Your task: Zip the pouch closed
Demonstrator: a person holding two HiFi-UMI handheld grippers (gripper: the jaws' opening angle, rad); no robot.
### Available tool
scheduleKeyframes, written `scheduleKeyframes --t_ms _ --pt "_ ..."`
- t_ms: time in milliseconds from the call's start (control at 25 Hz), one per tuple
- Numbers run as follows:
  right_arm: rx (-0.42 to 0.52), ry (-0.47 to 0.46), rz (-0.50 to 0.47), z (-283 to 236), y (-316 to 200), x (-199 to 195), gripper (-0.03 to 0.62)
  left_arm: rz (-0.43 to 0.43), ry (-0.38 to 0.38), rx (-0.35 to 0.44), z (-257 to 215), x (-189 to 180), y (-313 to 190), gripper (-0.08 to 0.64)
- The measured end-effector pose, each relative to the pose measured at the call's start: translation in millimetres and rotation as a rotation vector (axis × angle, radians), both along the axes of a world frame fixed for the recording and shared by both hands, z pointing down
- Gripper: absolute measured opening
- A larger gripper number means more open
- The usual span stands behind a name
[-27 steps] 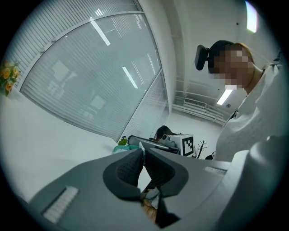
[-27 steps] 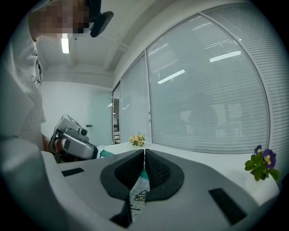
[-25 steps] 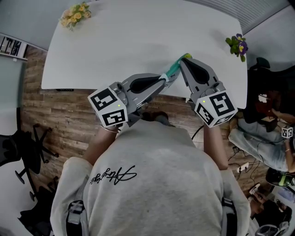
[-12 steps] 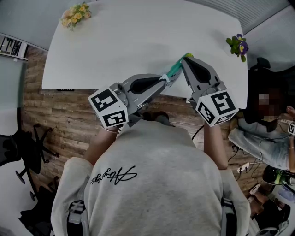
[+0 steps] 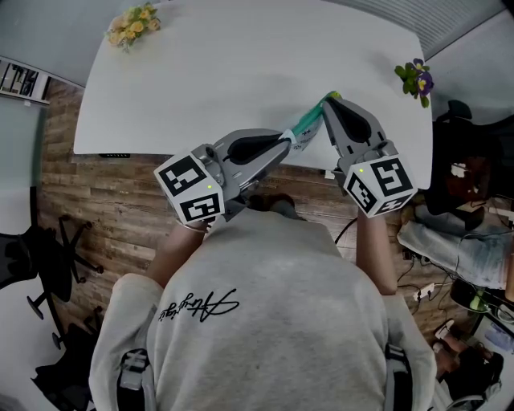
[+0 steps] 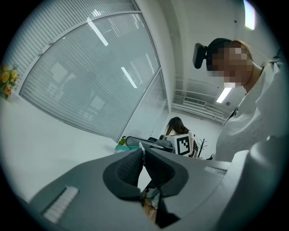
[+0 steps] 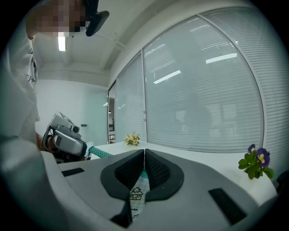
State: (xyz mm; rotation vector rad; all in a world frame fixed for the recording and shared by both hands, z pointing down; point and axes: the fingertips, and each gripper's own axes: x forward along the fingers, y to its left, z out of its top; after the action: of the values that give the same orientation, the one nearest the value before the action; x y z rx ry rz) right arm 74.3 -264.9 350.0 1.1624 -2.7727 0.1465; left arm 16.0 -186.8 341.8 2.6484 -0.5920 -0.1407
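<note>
A pale pouch (image 5: 306, 123) with a teal zip strip hangs stretched between my two grippers above the white table's (image 5: 241, 72) near edge. My left gripper (image 5: 290, 139) is shut on the pouch's left end; in the left gripper view its pads (image 6: 131, 164) pinch a thin pale edge of the pouch (image 6: 141, 145). My right gripper (image 5: 328, 99) is shut on the right end. In the right gripper view, the pouch (image 7: 137, 195), printed with a small house, sits clamped between that gripper's (image 7: 144, 155) pads, and the teal strip (image 7: 100, 152) runs off left toward the left gripper (image 7: 67, 137).
Yellow flowers (image 5: 132, 24) lie at the table's far left corner and a purple flower plant (image 5: 414, 79) at its right edge. A black office chair (image 5: 48, 257) stands on the wooden floor at the left. Another person sits at the far right.
My right gripper has edged slightly to the right along the pouch's top. The left gripper has kept still.
</note>
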Motion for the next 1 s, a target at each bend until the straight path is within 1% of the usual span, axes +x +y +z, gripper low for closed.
scheduleKeyframes --t_ms 280,680,800,1000 --pt "0.005 0.013 0.028 0.6 -2.7 5.9 0.008 0.012 0.003 0.010 -5.1 2.5 4.1 0.015" --pt "0.014 0.024 0.037 1.8 -0.8 6.6 0.009 0.010 -0.007 0.007 -2.7 2.5 8.4 0.015" --pt "0.015 0.041 0.055 4.8 -3.8 11.6 0.008 0.017 -0.006 0.009 -3.4 3.4 9.9 0.015" --pt "0.008 0.043 0.067 6.9 -3.3 16.4 0.008 0.018 -0.012 0.009 -4.1 1.7 11.9 0.015"
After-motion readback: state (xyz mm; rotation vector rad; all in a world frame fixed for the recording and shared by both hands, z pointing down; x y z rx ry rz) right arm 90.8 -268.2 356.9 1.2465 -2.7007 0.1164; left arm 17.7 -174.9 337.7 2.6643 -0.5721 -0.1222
